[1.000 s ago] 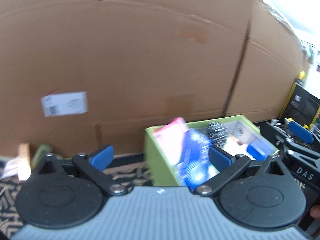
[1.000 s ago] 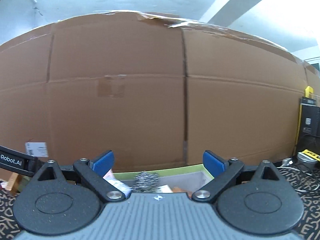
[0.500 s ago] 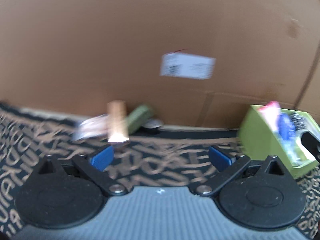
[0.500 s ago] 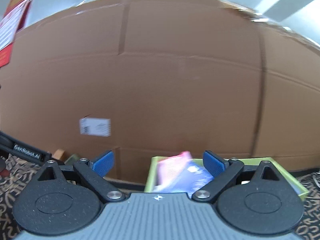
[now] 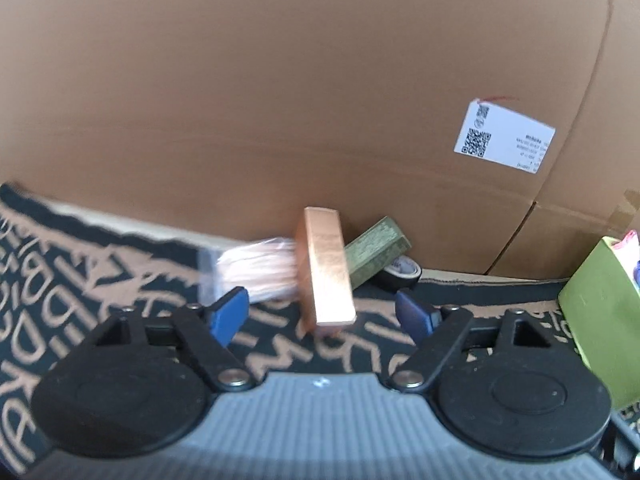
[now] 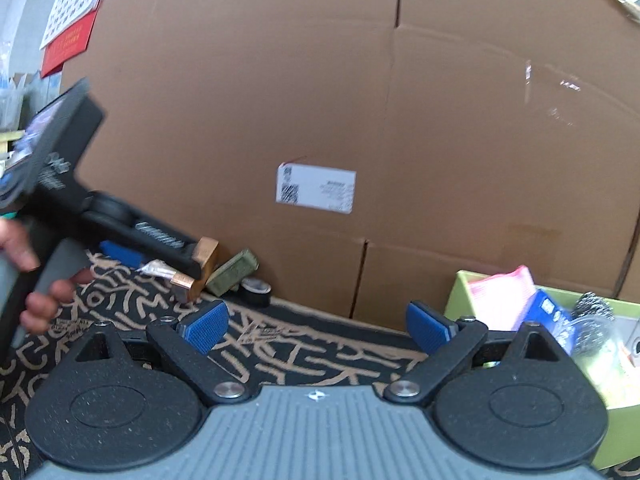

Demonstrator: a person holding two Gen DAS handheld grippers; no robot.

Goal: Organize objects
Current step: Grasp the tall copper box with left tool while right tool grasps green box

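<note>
Two handheld grippers work over a black mat printed with tan lettering, in front of a tall cardboard wall. The left gripper points down at a copper-coloured box that lies on the mat near the foot of the cardboard. Its blue fingers are apart but closing, with the near end of the box lined up in the gap and the pads not yet pressing it. This looks like the start of a pickup. Beside the box lie a clear packet, an olive-green box and a roll of black tape, all loose items probably waiting to be sorted. At the right edge stands a green bin, likely where things go, since it already holds items. The right gripper hovers with its fingers spread wide and nothing between them, apparently waiting. The right wrist view adds what the left cannot show: the left gripper from the side, a hand around its handle, its tip at the copper-coloured box, and the bin's contents, a pink packet, a blue packet and a steel scourer. Only the left view shows the gap between pads and box.
</note>
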